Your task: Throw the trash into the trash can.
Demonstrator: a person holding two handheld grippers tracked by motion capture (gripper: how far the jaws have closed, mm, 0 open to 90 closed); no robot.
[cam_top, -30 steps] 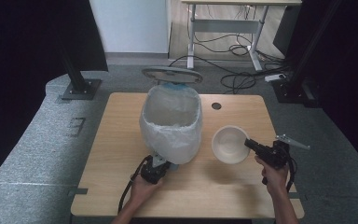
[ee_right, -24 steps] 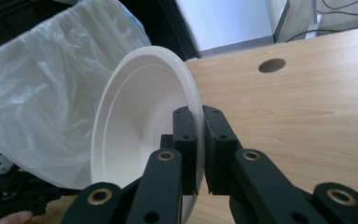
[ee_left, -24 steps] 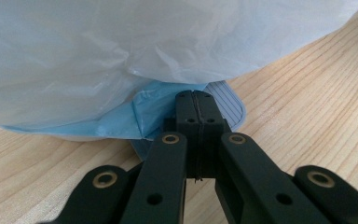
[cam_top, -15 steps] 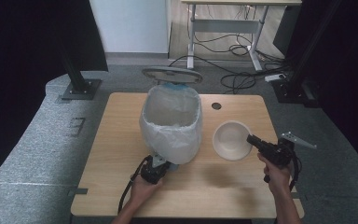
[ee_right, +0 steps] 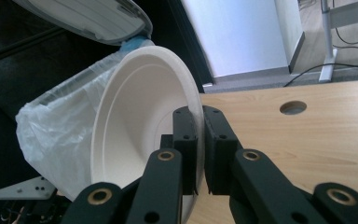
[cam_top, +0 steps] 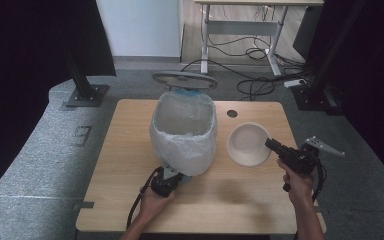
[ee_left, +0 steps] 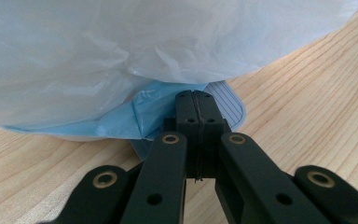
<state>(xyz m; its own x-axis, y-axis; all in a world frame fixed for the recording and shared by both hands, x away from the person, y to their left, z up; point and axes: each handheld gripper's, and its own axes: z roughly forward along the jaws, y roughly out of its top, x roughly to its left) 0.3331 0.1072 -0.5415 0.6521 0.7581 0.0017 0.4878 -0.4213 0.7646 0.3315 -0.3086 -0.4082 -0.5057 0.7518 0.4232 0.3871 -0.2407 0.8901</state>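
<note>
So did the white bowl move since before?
Yes. The white bowl, held by the right tongs, has drifted slightly right, away from the lined bin.

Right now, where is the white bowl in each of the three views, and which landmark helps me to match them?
High view: the white bowl is right of centre, beside the bin, its rim in the right gripper.
Left gripper view: the bowl is not in it.
Right gripper view: the bowl is at centre, tilted, clamped by the rim.
Shared landmark: the white bin bag.

table: pale matt wood | bin liner: thin translucent plastic
</note>
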